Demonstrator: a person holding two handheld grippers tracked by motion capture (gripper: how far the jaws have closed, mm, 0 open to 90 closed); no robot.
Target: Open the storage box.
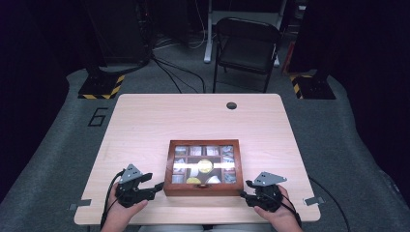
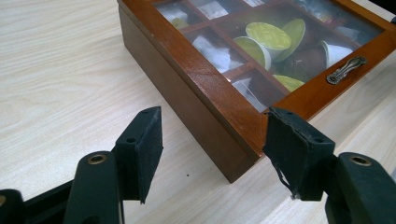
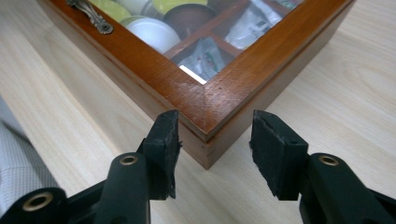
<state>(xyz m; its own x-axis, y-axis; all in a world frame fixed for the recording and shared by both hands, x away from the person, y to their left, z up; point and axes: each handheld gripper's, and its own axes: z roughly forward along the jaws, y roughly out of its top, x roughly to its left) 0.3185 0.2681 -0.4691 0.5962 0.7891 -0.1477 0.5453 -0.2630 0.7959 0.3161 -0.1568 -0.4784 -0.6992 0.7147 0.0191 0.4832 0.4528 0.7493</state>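
A: Item one, left gripper point(image 2: 212, 154). Condition?

B: Jaws are standing wide apart and gripping nothing. They are straddling the near left corner of the wooden box point(image 2: 205, 109); the pad point(image 2: 294, 149) on the view's right is sitting just against that corner, the other pad is resting clear over the bare desk point(image 2: 60, 74).

A: Item two, right gripper point(image 3: 215, 154)?

B: Also spread open, nothing clamped. Its jaws are flanking the box's near right corner point(image 3: 210, 112), one on each side, very close; whether either is actually touching the wood, I cannot tell.

A: Item three, the box itself?

B: Reddish-brown wood, lid lying closed, glass top divided into panes. It is sitting in the middle of the desk's near half, close to the near edge, between the two grippers. A small metal handle point(image 2: 345, 70) is showing on the lid's front rail. Under the glass, green-topped capsules point(image 2: 268, 37) and white packets point(image 2: 212, 49) are lying in the compartments.

A: Hands?

B: One hand is holding each gripper at the near edge of the desk.
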